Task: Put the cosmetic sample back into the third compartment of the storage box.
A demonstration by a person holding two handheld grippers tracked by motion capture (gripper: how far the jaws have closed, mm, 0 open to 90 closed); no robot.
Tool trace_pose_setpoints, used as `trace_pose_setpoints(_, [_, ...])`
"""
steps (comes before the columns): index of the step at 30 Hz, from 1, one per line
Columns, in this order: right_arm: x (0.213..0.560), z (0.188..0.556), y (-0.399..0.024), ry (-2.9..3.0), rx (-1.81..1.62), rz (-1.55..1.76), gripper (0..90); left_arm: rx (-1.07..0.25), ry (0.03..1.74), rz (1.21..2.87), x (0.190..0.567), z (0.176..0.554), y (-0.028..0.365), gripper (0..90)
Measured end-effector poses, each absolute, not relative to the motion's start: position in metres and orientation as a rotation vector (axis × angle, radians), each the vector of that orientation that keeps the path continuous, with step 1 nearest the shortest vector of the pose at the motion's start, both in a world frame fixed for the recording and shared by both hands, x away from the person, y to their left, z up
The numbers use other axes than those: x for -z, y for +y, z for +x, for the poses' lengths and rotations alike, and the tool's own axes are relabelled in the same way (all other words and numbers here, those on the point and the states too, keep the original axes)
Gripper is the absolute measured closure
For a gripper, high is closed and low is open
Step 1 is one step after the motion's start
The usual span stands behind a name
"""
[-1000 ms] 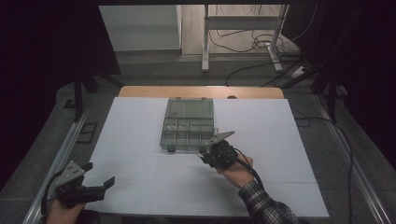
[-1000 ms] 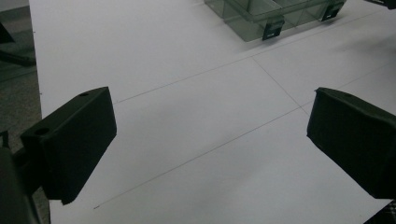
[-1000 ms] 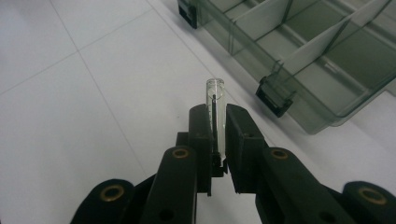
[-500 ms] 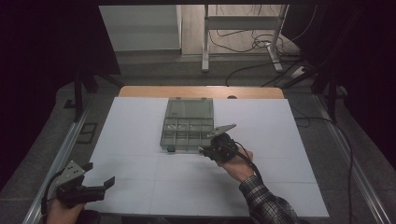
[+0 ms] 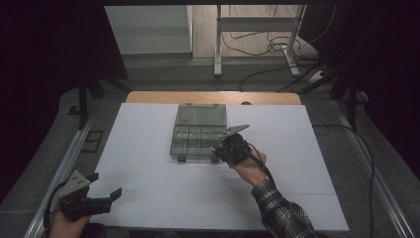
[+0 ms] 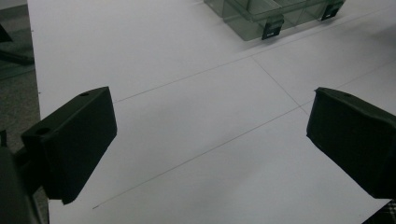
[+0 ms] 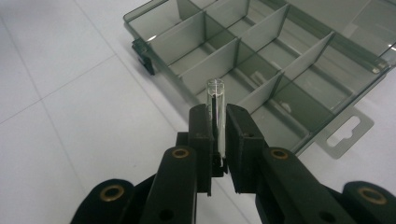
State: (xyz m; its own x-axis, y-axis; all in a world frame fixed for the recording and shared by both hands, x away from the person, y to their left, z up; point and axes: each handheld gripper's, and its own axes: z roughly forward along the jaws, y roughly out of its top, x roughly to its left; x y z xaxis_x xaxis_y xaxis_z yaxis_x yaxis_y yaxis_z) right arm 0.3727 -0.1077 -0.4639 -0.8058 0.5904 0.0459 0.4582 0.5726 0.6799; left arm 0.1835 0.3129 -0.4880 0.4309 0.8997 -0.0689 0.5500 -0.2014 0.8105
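Clearly light, brittle and slick, the glass vial [image 7: 216, 116] sits clenched mid-length in the right gripper [image 7: 217, 135], over the compartment box [image 7: 299, 70]; left gripper [image 6: 210, 140] gapes empty.

No legible text or labels, seemingly.

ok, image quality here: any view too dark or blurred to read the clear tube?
High view: dim, dark surround, tube unreadable at the right gripper. Right gripper view: sharp, the clear tube shows with rim glints above the organizer box. Left gripper view: even light, near jaws soft.
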Motion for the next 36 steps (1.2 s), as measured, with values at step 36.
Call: trace_pose_setpoints(36, [0.473,0.425,-0.09,2.537,-1.047,0.977,80.8,-0.538,1.236,1.874,0.488,0.184,0.314,2.1])
